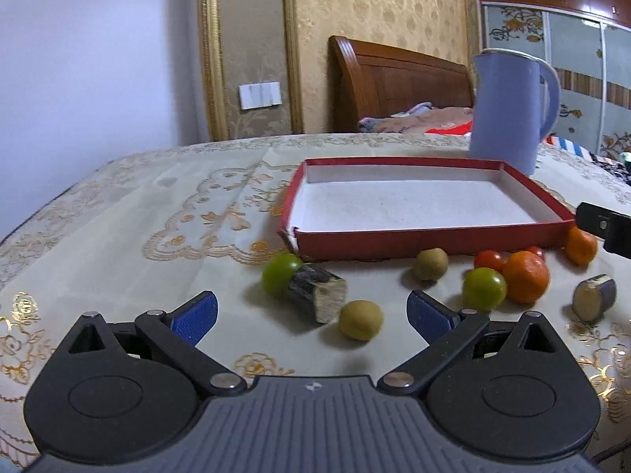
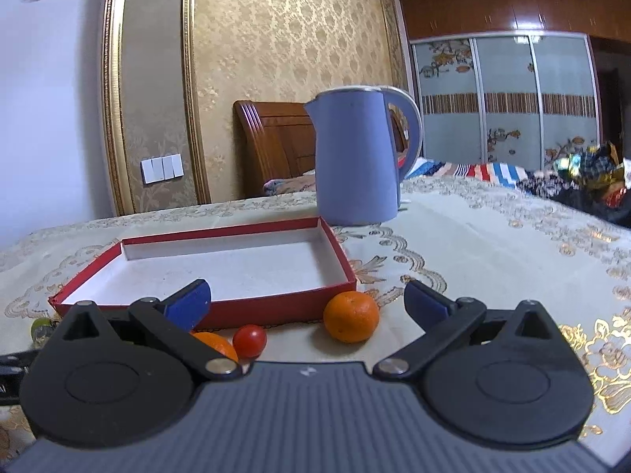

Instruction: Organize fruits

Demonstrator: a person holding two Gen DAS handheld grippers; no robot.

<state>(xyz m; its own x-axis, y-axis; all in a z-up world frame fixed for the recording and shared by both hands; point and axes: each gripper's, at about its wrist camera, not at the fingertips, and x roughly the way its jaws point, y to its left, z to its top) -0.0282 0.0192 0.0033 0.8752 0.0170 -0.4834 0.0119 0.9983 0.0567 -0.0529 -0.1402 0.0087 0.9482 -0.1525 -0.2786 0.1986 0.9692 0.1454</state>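
Red box [image 1: 430, 238] sits empty on the table, and all the fruit lies in front of it. Both claws, left gripper [image 1: 311, 313] and right gripper [image 2: 307, 301], are wide open and hold nothing. Picking looks about to start: the right one should close on the orange [image 2: 351, 316].

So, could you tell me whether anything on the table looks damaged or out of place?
Yes. The red box has a torn near-left corner, where the wall gapes open. Also, two dark cut stalk pieces, one beside a green fruit and one at the right, lie among the round fruits. The box holds nothing yet.
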